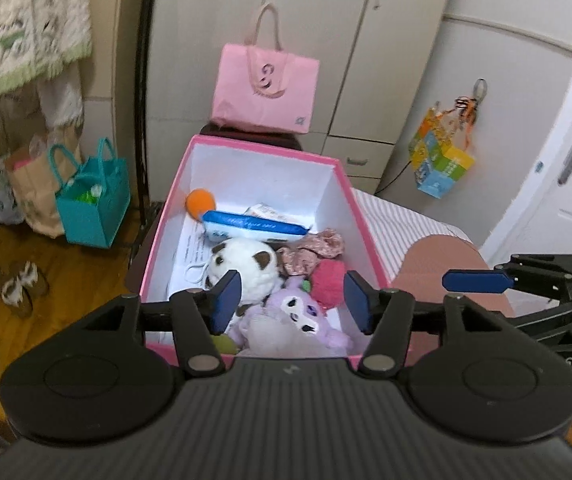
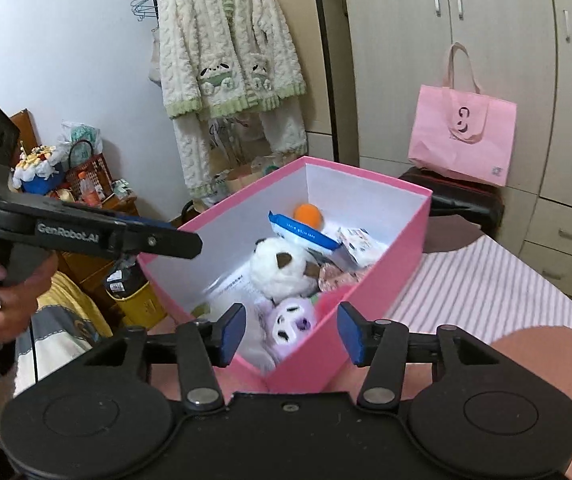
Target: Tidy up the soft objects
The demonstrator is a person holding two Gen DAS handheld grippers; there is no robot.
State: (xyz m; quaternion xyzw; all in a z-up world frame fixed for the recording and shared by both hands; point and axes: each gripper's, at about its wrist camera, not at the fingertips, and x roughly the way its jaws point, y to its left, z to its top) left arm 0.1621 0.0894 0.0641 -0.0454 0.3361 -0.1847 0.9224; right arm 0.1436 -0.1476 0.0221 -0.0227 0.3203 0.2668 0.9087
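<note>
A pink box (image 1: pixel 366 216) with white walls stands on the bed and holds soft things: a white panda plush (image 1: pixel 246 260), a purple plush (image 1: pixel 298 316), a pink fluffy ball (image 1: pixel 328 282), a floral scrunchie (image 1: pixel 314 248), an orange ball (image 1: pixel 200 202) and a blue wipes pack (image 1: pixel 254 226). My left gripper (image 1: pixel 292 302) is open and empty above the box's near end. My right gripper (image 2: pixel 292 334) is open and empty over the box's near corner (image 2: pixel 366 300). The panda (image 2: pixel 282 268) and purple plush (image 2: pixel 292 320) also show in the right wrist view.
A pink tote bag (image 1: pixel 266 88) sits on a dark seat behind the box, before a wardrobe (image 1: pixel 326 40). A teal bag (image 1: pixel 94 204) stands on the floor at left. The striped bedsheet (image 2: pixel 486 292) lies to the right. A fluffy robe (image 2: pixel 226 60) hangs on a rack.
</note>
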